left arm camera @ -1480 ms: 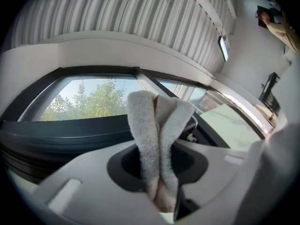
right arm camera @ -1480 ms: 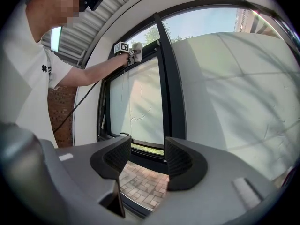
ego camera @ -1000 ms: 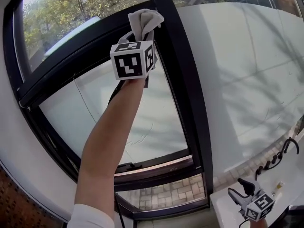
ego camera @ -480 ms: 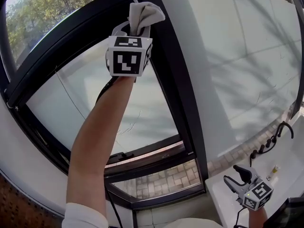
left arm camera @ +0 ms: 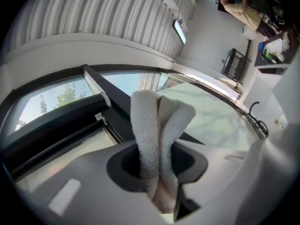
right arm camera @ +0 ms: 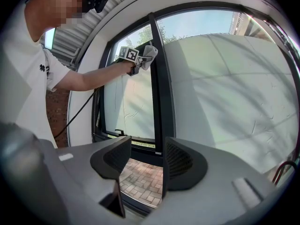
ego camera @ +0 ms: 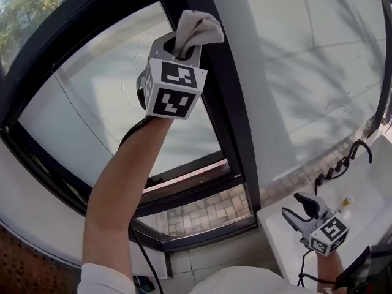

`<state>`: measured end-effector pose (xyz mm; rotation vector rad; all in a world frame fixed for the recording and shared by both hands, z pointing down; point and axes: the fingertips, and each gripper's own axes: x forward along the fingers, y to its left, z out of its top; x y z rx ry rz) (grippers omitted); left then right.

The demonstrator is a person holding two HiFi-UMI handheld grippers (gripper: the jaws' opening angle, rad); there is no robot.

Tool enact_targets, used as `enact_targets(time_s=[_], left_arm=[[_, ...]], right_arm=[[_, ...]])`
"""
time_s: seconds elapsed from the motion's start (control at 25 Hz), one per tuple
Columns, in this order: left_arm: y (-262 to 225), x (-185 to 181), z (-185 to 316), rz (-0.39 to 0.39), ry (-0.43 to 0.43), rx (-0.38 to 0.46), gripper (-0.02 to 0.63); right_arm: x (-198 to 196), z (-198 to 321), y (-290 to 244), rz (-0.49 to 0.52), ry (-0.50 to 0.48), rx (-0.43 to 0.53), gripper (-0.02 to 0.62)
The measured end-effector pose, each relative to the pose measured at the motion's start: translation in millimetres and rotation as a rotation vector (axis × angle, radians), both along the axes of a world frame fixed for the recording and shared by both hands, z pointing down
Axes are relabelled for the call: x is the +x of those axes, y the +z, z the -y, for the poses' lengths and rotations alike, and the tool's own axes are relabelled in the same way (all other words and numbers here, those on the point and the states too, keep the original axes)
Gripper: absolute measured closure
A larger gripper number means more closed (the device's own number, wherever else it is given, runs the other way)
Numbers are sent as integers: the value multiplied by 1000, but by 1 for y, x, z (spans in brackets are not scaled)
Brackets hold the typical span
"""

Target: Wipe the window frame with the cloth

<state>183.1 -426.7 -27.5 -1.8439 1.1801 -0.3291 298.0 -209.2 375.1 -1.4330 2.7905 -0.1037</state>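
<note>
Left tongs (ego camera: pixel 184 49): I am holding these high on a raised arm, and their jaws are clamping the bunched lower part of the cloth (ego camera: pixel 197 28).
Left tongs, own camera: I am seeing the tongs (left arm camera: pixel 157 165) pinching the cloth (left arm camera: pixel 159 125) from both sides, with 2 thick folds standing up past the tips.
Cloth: it is pale and towel-like, and its free end is lying over the black upright bar of the window frame (ego camera: pixel 228 109), well up the bar.
Window frame: its upright is dividing the glass pane on the left from a pale wall on the right; from the right tongs' camera the frame (right arm camera: pixel 157 88) is showing the cloth (right arm camera: pixel 150 53) right at the bar.
Right tongs (ego camera: pixel 297 208): I am holding these low at my right side, over the white counter (ego camera: pixel 278 250), well apart from the window frame.
Right tongs, own camera: the jaws (right arm camera: pixel 147 161) are standing wide apart and gripping nothing; only brick paving is showing through the gap.
Faucet (ego camera: pixel 362 147): it is standing at the counter's far edge.
</note>
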Motion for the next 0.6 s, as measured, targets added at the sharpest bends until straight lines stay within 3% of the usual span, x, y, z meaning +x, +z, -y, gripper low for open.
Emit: enact_targets(time_s=[0.6], left_arm=[[161,8,1,138,-27,-48,476]], right_arm=[[-1,-2,5,-22,-9,-28,370]])
